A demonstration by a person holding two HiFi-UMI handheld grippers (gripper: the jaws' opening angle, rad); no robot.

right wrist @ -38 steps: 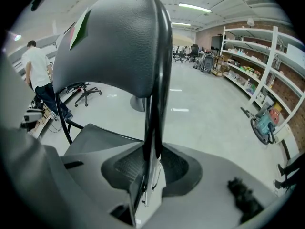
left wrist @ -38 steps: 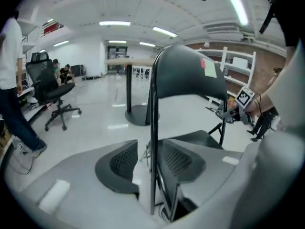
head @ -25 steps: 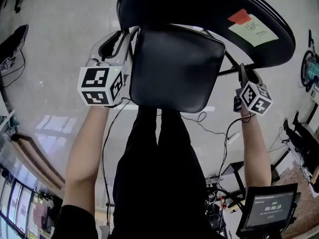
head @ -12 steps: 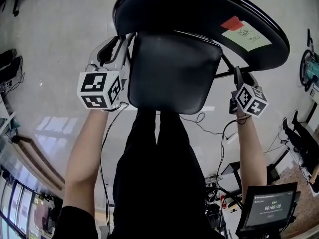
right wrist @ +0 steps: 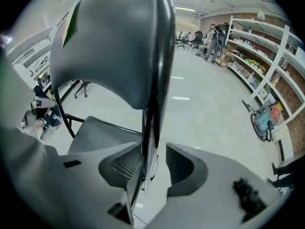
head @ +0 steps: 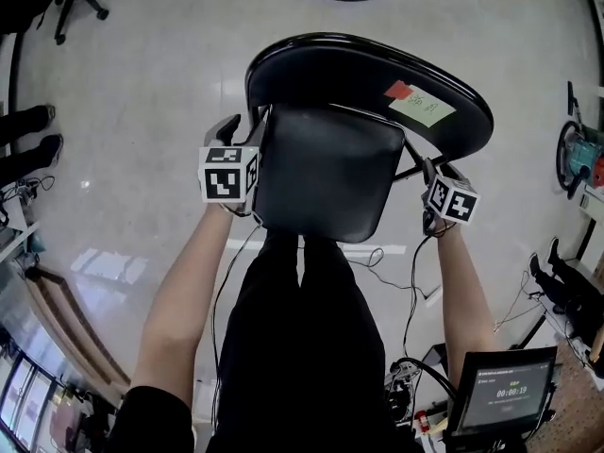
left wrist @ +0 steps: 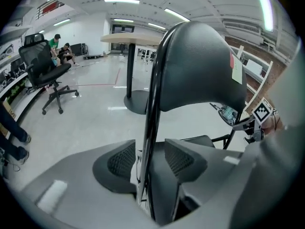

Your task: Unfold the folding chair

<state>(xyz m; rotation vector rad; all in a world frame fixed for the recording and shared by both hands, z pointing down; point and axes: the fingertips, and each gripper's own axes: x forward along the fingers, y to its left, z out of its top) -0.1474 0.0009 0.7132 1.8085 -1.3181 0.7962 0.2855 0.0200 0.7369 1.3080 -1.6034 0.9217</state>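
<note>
Folding chair (head: 359, 130) stands on the floor (head: 142, 111) right in front of the person. Seat (head: 326, 173) looks swung down about level, backrest (head: 373, 78) beyond it with paper notes (head: 415, 107) stuck on.

Left tool (left wrist: 149, 157): jaws have just been opening and are released. The left frame tube (left wrist: 153, 104) sits between the pads with a gap on each side. Right tool (right wrist: 152, 163): same, just been opening, not clamping. The right frame tube (right wrist: 153, 113) is in the gap, lying close to one pad.

Risks, as judgement:
- Neither tool is gripping, so if the seat isn't fully down the chair could partly refold or rock.
- Both tubes are still inside the jaws. Pulling a tool away at an angle would likely hook a pad on a tube and drag or tip the chair. The right side is the likelier snag.
- The floor looks glossy, so a nudge may slide the legs, which are hidden here.
- Cables (head: 377, 258) lie on the floor near the person's feet, a trip or snag risk when stepping back.
</note>
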